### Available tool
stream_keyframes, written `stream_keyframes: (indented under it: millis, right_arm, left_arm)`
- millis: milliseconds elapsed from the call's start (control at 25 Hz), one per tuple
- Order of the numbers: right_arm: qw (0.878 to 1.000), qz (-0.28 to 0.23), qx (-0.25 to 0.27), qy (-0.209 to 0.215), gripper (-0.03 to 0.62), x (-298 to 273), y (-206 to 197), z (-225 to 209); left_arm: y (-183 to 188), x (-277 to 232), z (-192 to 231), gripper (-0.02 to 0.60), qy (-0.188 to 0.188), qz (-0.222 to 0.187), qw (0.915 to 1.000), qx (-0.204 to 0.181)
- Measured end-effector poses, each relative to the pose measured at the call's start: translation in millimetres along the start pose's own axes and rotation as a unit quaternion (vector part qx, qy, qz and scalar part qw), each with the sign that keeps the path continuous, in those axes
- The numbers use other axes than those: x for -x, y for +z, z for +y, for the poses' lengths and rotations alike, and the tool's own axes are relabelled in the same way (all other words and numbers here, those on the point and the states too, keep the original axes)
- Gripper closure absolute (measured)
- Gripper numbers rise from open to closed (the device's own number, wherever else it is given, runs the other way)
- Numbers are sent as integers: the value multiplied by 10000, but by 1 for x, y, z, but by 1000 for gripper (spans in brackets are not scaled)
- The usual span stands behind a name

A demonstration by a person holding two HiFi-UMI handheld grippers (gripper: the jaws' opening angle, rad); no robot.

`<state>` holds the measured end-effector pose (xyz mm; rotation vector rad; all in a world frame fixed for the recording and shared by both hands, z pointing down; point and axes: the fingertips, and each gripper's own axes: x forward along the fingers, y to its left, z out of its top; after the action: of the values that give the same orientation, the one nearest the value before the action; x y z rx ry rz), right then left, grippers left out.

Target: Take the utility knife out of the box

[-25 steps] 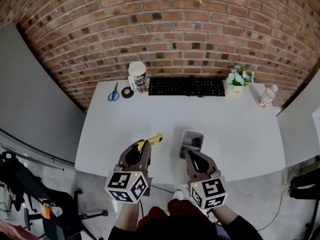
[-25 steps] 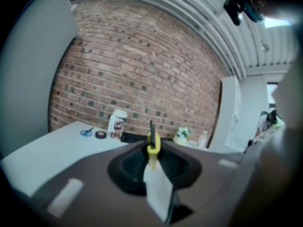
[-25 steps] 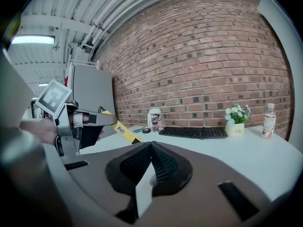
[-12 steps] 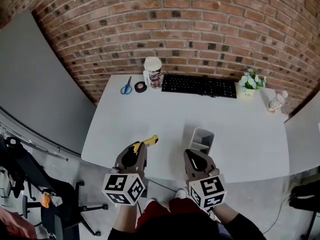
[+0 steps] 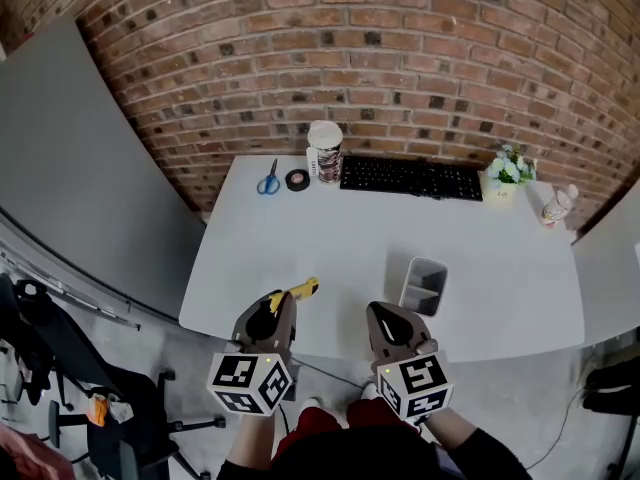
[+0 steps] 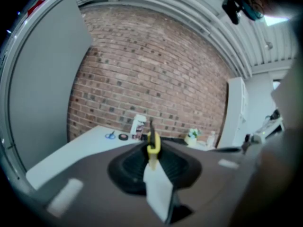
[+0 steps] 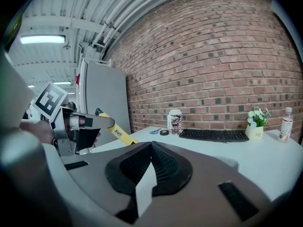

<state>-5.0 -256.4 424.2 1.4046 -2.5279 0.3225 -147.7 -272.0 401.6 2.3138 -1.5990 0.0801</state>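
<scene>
A yellow utility knife (image 5: 301, 289) sticks out forward from my left gripper (image 5: 284, 304), which is shut on its handle over the white table's (image 5: 330, 238) near edge. In the left gripper view the knife (image 6: 152, 145) stands edge-on between the jaws. The right gripper view shows that knife (image 7: 116, 132) held clear of the table. The grey open-topped box (image 5: 424, 285) stands upright on the table, ahead and to the right of my right gripper (image 5: 384, 318). That gripper's jaws (image 7: 151, 146) meet with nothing between them.
Along the table's far edge by the brick wall lie blue scissors (image 5: 269, 180), a tape roll (image 5: 296, 179), a paper cup (image 5: 324, 150), a black keyboard (image 5: 410, 178), a flower pot (image 5: 503, 173) and a bottle (image 5: 556, 205). An office chair (image 5: 60, 368) stands on the floor at left.
Both grippers have drawn back toward the table's near edge, the left still gripping the knife. The box now lies farther from the right gripper, off to its right.
</scene>
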Motion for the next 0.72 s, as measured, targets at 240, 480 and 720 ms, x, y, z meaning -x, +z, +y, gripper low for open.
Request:
stream_keyframes:
  millis: [240,480,720]
  right_arm:
    - [9999,-9,-18,-118,586,-11,2,28]
    - [9998,-10,-2,-217,586,-17,1,50]
    - [9995,-8,40,-305,586,-20,2,68]
  left_arm:
    - [4,16,27,522,-70,-3,10000,-6]
    - [2,31,50,522,-109,-1,9999,20]
    - [-5,44,68,522,-131,27,9999,96]
